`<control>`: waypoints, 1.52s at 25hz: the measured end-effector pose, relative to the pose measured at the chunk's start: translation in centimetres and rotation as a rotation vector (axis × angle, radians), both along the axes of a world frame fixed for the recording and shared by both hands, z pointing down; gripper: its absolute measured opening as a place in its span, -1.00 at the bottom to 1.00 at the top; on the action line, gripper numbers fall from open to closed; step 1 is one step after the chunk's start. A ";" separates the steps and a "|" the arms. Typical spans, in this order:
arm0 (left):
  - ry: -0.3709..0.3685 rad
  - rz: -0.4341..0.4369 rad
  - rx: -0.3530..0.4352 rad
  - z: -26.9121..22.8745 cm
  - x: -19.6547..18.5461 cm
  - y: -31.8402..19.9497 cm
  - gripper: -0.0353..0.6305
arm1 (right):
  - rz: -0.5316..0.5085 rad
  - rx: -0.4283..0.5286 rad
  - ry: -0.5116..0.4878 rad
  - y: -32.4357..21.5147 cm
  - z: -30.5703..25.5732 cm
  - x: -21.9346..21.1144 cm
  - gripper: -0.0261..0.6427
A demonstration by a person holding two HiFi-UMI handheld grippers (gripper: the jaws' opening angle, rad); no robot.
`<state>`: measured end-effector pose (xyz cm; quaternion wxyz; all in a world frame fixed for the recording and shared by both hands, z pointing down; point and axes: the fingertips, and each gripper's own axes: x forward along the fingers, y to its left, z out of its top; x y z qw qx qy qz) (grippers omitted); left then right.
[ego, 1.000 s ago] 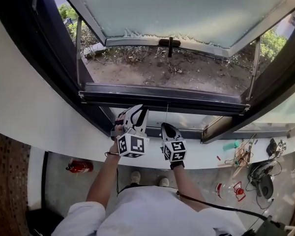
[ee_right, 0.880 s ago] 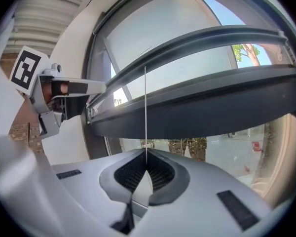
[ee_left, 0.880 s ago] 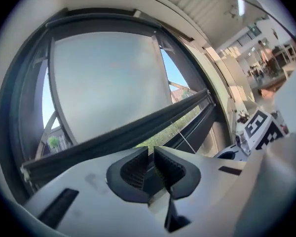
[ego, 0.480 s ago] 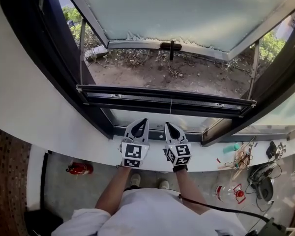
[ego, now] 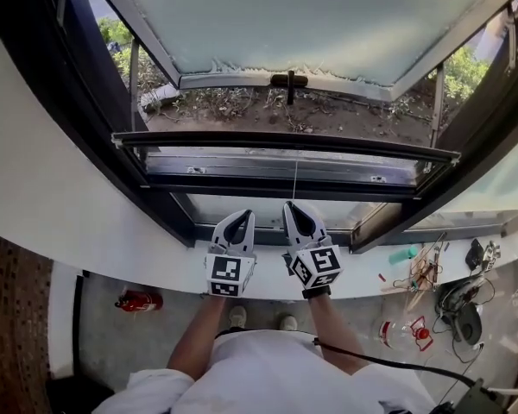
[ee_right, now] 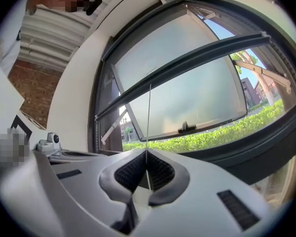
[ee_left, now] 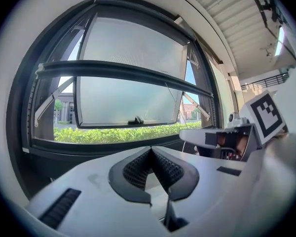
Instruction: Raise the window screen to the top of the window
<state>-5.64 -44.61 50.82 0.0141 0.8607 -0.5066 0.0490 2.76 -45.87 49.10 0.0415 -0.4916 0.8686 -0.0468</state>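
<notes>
In the head view the two grippers are side by side in the lower middle of the frame, above the white sill (ego: 138, 261), and both point toward the window. The right gripper (ego: 292, 207) has its jaws pressed together on a thin cord (ego: 295, 179). This cord goes straight up from the jaw tips to the dark bar of the window screen (ego: 285, 140). The right gripper view shows the same grip: the cord (ee_right: 149, 117) enters exactly where the two ribbed pads of the right gripper (ee_right: 147, 152) meet, and the bar (ee_right: 187, 63) crosses the window slantwise above it. The left gripper (ego: 239, 217) is just beside the right one and apart from the cord. In its own view, the left gripper (ee_left: 150, 150) has the jaws fully together with nothing between them. The bar (ee_left: 123, 70) stands partway up the opening, above the lower frame and well under the top. Behind the bar the frosted sash (ego: 311, 15) is tilted outward, with a dark handle (ego: 289, 80) on its lower edge. A green hedge (ee_left: 113, 133) is seen outside. At the lower left of the head view a red fire extinguisher (ego: 138, 298) lies on the floor, and at the lower right there are some cables (ego: 457, 302).
</notes>
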 end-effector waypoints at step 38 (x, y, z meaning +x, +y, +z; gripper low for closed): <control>0.122 -0.026 0.182 -9.1 -1.4 -0.5 -0.89 | 0.014 0.425 0.034 -0.7 -21.7 -0.2 -0.92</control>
